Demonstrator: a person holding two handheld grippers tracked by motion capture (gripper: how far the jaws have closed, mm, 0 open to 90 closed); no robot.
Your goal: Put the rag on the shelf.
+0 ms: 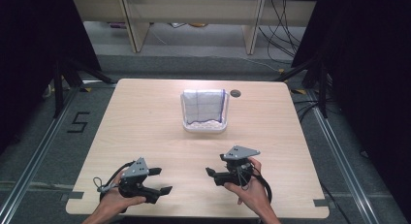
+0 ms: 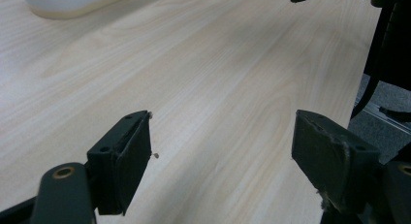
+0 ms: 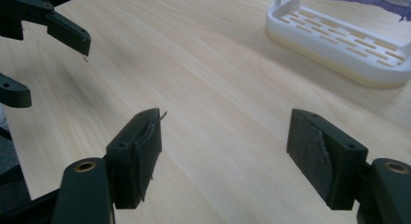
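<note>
Rack [image 1: 204, 126] with cloth [image 1: 204, 106], well beyond both gaping tongs [image 1: 161, 181] [image 1: 211, 175]

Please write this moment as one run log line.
left gripper: open, empty | right gripper: open, empty | cloth: draped on white rack

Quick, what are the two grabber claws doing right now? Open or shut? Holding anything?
Left gripper: open, holding nothing, above the wooden table.
Right gripper: open, holding nothing, with the white rack farther off.

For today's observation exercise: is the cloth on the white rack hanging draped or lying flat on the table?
Draped. The checked cloth hangs over the top of the white rack, falling down above its slatted base.
</note>
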